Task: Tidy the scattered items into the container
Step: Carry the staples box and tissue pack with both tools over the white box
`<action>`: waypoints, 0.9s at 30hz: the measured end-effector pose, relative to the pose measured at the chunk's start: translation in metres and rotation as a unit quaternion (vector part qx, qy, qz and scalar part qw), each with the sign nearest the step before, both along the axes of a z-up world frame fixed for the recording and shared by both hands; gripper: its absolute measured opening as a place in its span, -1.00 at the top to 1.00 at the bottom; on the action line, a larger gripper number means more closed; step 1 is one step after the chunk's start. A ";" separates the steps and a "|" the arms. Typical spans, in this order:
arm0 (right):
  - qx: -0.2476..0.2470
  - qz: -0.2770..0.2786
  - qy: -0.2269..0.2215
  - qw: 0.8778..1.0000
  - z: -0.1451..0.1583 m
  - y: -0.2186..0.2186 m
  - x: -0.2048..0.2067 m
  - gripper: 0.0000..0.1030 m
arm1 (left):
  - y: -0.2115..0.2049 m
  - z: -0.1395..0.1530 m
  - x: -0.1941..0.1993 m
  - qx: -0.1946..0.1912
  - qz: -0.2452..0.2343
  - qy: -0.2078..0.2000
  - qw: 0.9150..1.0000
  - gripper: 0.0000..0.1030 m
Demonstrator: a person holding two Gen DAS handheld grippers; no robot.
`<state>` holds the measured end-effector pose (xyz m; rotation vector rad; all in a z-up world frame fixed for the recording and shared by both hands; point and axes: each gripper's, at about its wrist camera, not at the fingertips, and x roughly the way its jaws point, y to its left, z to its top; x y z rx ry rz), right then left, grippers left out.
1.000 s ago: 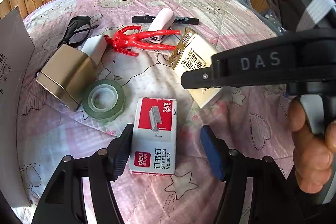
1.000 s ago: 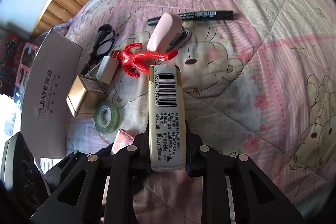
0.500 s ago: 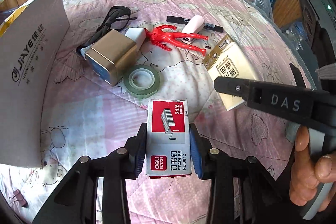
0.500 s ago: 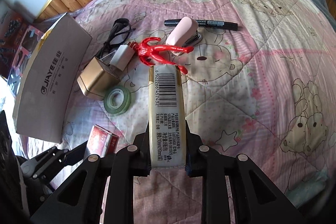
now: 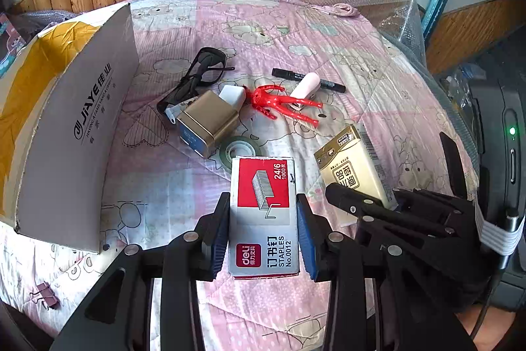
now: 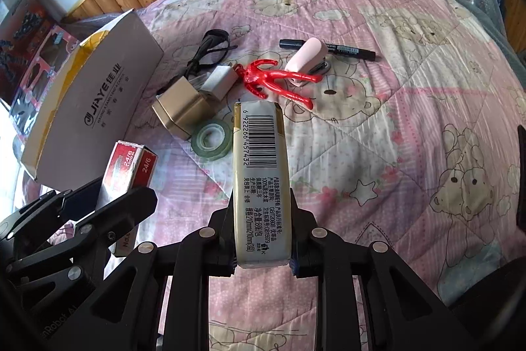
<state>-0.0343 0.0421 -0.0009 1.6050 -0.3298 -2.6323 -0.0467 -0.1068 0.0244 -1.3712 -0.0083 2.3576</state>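
Staples first: my left gripper [image 5: 263,232] is clenched on the red-and-grey cardboard staple box [image 5: 263,213], blue pads flat against its two long sides, box lifted clear of the pink bear-print quilt [image 5: 328,32]. My right gripper [image 6: 261,239] is clamped on the cream-and-gold tissue pack [image 6: 259,173], narrow barcode face up, pack pointing away from me above the quilt. Just beyond lies the green tape roll [image 6: 211,139], flat, touching the gold metal tin [image 6: 179,109]. A white charger block [image 6: 219,82] leans against the tin's far side. Next out, the red plastic figure [image 6: 274,79] rests across the pink stapler [image 6: 307,60], with the black marker pen [image 6: 342,49] behind it. Black glasses [image 5: 200,74] lie left of those. Left of the scatter stands the grey cardboard box [image 5: 69,134], lettered JIAYE, yellow inside, open top. A pink binder clip [image 5: 44,295] sits near the quilt's near-left edge.
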 end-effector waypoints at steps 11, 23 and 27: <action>0.020 0.024 0.032 0.999 0.040 -0.030 -0.005 0.53 | -0.032 0.033 -0.006 0.028 0.037 0.021 0.999 0.25; 0.024 0.039 0.050 0.998 0.071 -0.055 -0.015 0.53 | -0.069 0.065 -0.014 0.055 0.075 0.047 0.995 0.25; 0.025 0.049 0.058 0.997 0.082 -0.068 -0.020 0.53 | -0.081 0.072 -0.018 0.063 0.086 0.053 0.993 0.25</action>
